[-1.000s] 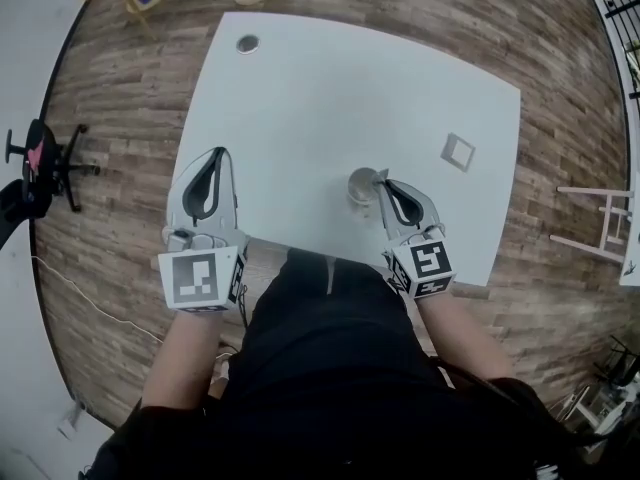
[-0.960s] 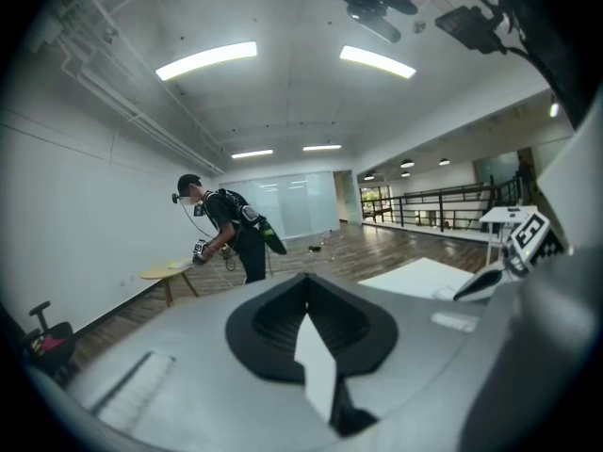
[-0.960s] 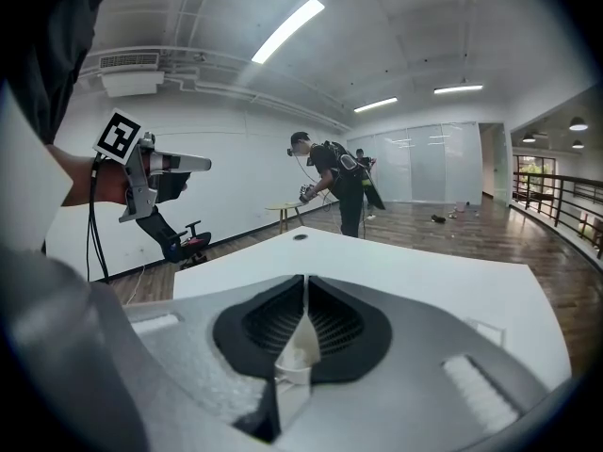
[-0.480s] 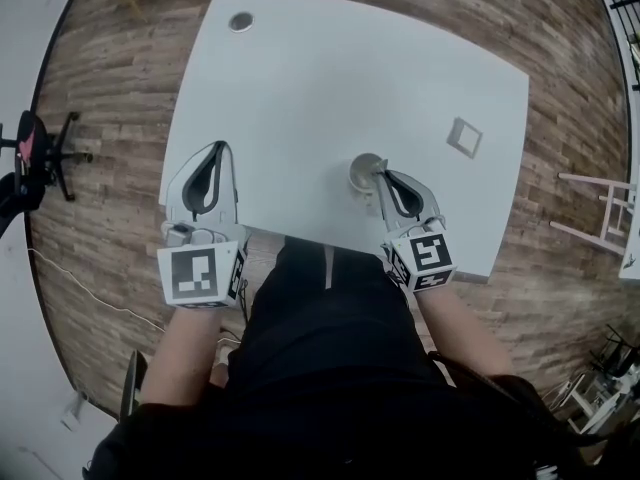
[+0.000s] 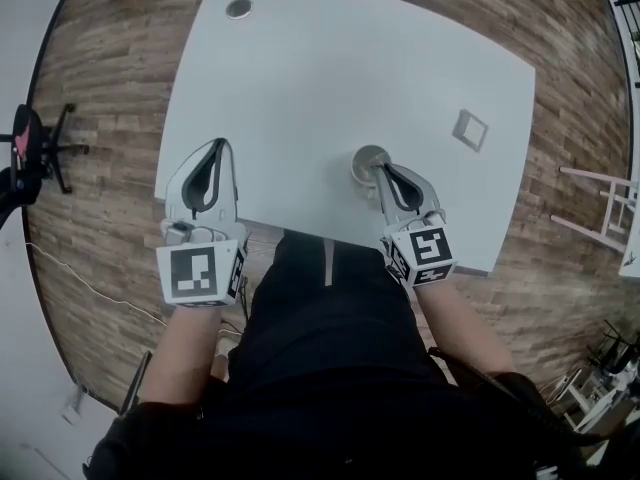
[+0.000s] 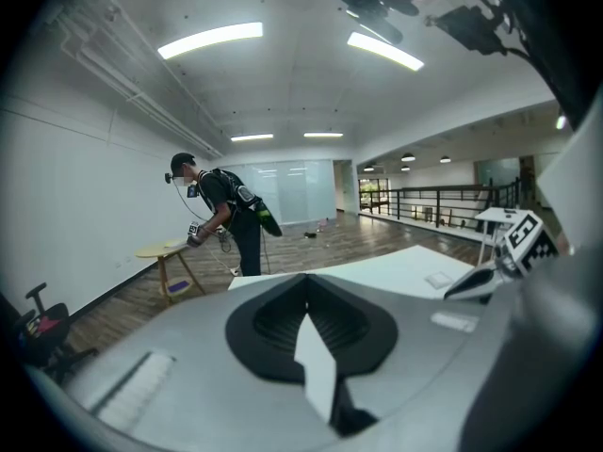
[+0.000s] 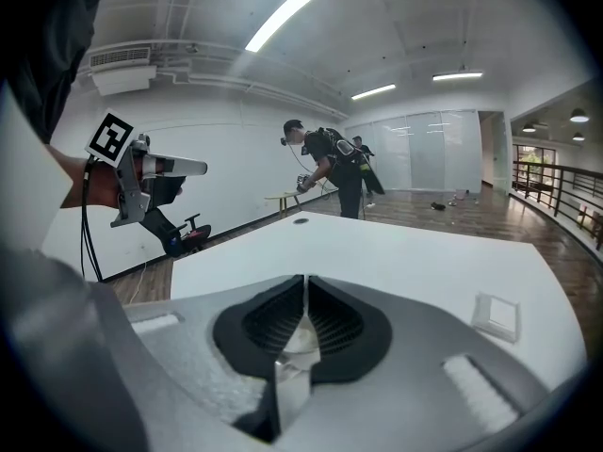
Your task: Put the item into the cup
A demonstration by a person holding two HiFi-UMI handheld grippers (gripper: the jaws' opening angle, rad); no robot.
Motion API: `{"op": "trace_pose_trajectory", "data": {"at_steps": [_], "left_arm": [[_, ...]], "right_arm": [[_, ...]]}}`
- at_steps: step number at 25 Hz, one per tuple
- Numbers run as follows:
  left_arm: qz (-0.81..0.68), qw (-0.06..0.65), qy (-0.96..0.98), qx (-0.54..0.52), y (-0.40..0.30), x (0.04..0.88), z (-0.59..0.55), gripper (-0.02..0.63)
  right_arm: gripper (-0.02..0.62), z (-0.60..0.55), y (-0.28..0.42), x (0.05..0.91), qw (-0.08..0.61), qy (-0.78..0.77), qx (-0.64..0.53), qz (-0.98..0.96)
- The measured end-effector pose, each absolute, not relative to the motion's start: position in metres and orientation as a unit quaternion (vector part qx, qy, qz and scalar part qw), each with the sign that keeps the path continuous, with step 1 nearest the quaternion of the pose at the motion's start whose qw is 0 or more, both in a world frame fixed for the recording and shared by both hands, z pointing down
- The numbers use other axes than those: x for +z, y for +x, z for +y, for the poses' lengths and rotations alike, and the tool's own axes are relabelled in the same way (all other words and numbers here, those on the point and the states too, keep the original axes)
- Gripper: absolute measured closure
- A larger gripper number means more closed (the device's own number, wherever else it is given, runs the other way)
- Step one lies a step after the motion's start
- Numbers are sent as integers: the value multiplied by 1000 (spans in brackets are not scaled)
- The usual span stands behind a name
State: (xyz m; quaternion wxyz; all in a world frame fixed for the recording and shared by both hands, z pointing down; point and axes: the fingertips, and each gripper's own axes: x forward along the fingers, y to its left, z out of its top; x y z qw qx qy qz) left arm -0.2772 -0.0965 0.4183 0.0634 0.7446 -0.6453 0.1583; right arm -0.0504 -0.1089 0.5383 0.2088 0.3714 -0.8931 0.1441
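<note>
Both your claws are closed: the left gripper, well left of the cup, holds nothing; the right gripper has its tips at the cup's rim, a pinch there unclear. Beyond the cup, to its right, the square item lies on the table.

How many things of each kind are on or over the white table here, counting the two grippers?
Grippers: 2 (left gripper, right gripper)
Cup: 1
Flat square item: 1
Round port: 1
Total: 5
</note>
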Motion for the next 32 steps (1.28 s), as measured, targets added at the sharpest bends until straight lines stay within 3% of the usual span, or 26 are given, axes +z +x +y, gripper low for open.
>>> {"op": "trace_pose_trajectory", "data": {"at_steps": [5, 11, 32], "left_arm": [[-642, 67, 747, 160, -273, 422, -94, 600], [-637, 69, 751, 160, -269, 421, -95, 600], [-591, 17, 794, 142, -242, 389, -135, 600]], "right_arm": [[575, -108, -50, 542, 206, 370, 150, -893], [525, -108, -50, 543, 208, 370, 153, -892], [525, -123, -13, 511, 173, 453, 132, -864]]}}
